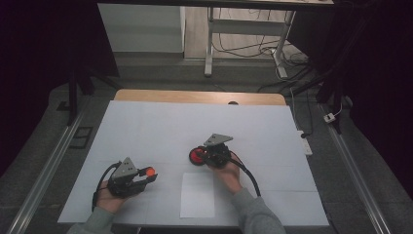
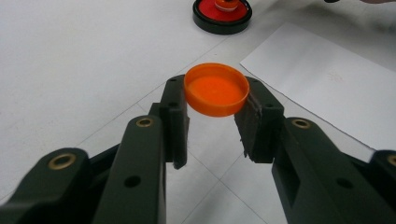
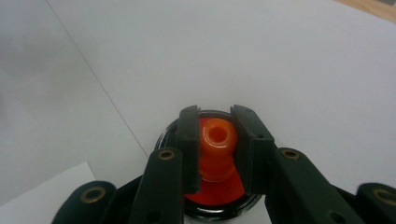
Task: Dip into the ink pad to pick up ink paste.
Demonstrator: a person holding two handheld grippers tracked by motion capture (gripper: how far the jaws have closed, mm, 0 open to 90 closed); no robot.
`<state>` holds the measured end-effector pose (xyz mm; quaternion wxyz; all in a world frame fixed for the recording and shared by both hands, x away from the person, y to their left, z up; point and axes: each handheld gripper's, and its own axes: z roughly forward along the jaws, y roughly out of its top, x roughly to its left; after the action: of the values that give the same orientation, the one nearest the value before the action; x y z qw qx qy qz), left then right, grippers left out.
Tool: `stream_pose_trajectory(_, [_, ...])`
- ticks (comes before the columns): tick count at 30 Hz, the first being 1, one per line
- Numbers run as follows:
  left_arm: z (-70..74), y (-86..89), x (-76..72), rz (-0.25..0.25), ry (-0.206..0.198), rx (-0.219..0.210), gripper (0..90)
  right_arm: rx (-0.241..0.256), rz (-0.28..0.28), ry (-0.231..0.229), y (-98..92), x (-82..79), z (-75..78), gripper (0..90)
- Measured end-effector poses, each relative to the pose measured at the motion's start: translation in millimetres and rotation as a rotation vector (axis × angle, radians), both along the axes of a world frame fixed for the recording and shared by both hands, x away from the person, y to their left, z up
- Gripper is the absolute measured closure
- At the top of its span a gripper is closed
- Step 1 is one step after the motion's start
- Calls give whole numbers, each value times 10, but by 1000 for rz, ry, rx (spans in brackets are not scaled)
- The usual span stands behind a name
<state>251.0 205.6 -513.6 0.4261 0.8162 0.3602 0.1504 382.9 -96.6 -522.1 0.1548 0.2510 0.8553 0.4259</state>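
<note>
The left gripper point(image 2: 215, 109) pinches a small round orange plastic cap point(image 2: 216, 88) between its fingertips, open side up, near the front left corner of the white-covered table point(image 1: 146, 126), lifted a little off the surface. The right gripper point(image 3: 215, 140) stands closed around the orange spout point(image 3: 216, 148) of a round red container with a black rim point(image 1: 197, 156), which rests toward the middle of the table. A white sheet of paper point(image 1: 197, 195) lies flat at the front edge, between the two hands and just beside the right hand point(image 1: 229, 175).
</note>
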Motion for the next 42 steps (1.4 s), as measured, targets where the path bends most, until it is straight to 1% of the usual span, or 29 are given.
stream_pose_trajectory(3, [0, 3, -2, 2, 0, 0, 647, -5, -1, -18, 6, -21, -7, 725])
stream_pose_trajectory(5, [0, 3, -3, 2, 0, 0, 647, 3, -5, -24, 8, -33, -18, 725])
stream_pose_trajectory(8, [-2, 0, -2, 1, 0, 0, 647, 0, -5, -35, 8, -43, -24, 726])
stream_pose_trajectory(12, [-1, 0, -5, 2, 1, 0, 647, 1, -7, -37, 4, -45, -28, 726])
stream_pose_trajectory(17, [-4, -2, -5, 3, 2, 1, 648, 24, -7, -32, -12, -42, -44, 727])
stream_pose_trajectory(20, [-5, -1, -3, 3, 3, 1, 647, 28, -4, -29, -20, -35, -46, 727])
stream_pose_trajectory(29, [-7, 2, -2, 5, 4, 0, 648, 24, -12, -39, -15, -53, -52, 728])
stream_pose_trajectory(32, [-7, 2, -1, 4, 3, 0, 647, 28, -9, -53, -11, -60, -60, 727])
stream_pose_trajectory(39, [-4, 11, 1, 6, 2, 0, 647, 22, -8, -52, -15, -61, -57, 727])
stream_pose_trajectory(42, [-3, 12, 1, 6, 2, 0, 647, 28, -6, -51, -20, -58, -62, 728])
